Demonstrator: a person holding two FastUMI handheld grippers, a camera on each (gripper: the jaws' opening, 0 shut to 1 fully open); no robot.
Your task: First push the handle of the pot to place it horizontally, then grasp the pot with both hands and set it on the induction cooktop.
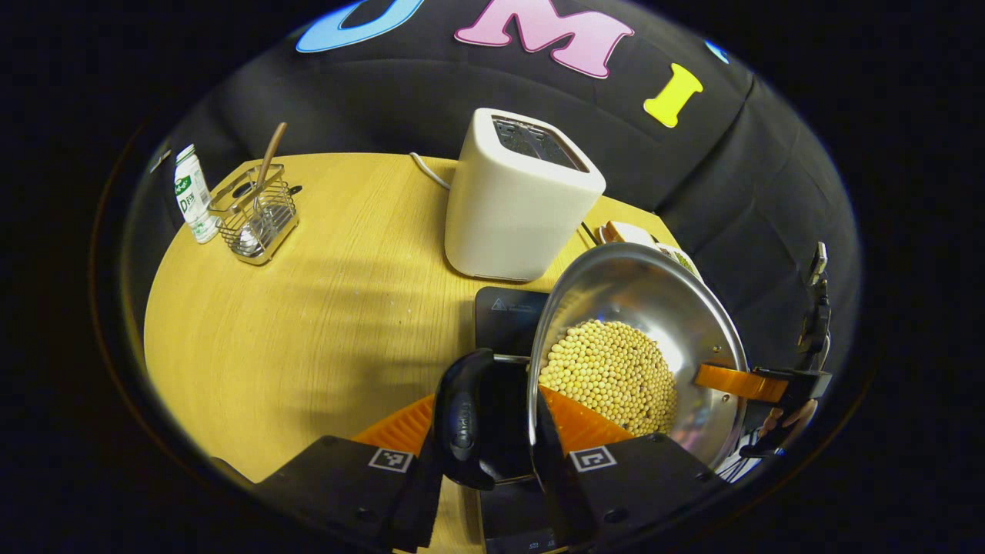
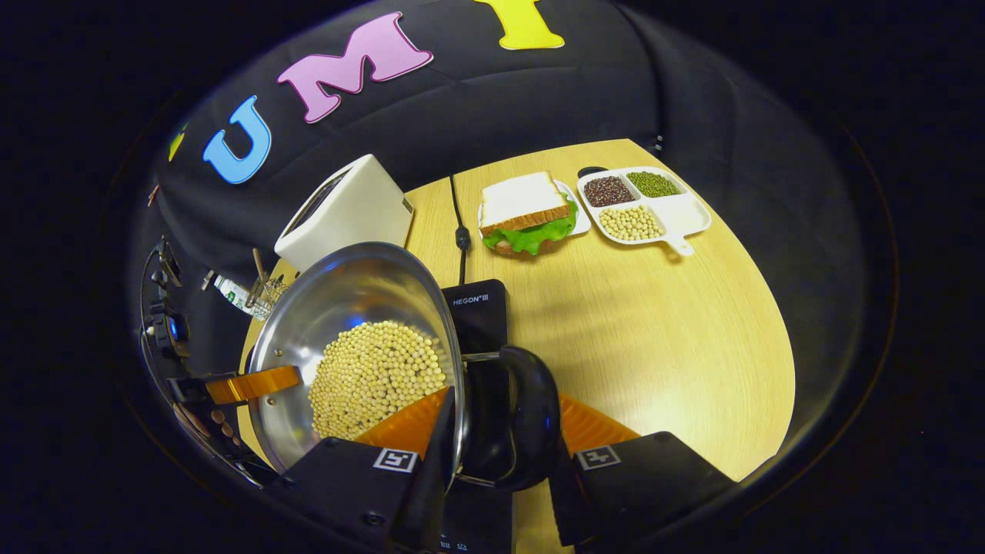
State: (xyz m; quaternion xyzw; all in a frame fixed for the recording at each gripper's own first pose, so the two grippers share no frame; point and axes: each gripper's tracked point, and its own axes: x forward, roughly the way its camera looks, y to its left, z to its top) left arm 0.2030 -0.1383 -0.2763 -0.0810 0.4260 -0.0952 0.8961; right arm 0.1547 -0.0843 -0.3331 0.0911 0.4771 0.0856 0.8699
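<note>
On the wooden surface, the largest thing is the white toaster, standing upright behind the black induction cooktop. Above the cooktop the steel pot hangs between the two grippers, its bowl holding a heap of pale round beans; whether it touches the cooktop cannot be told. The left gripper has its jaws closed around one black loop handle at the pot's rim, and the right gripper has its jaws closed around the opposite handle in the same way. Farther back on the right side lie a sandwich with lettuce and a white divided tray of beans, just beside each other. At the far left stand a wire utensil holder and a small bottle.
</note>
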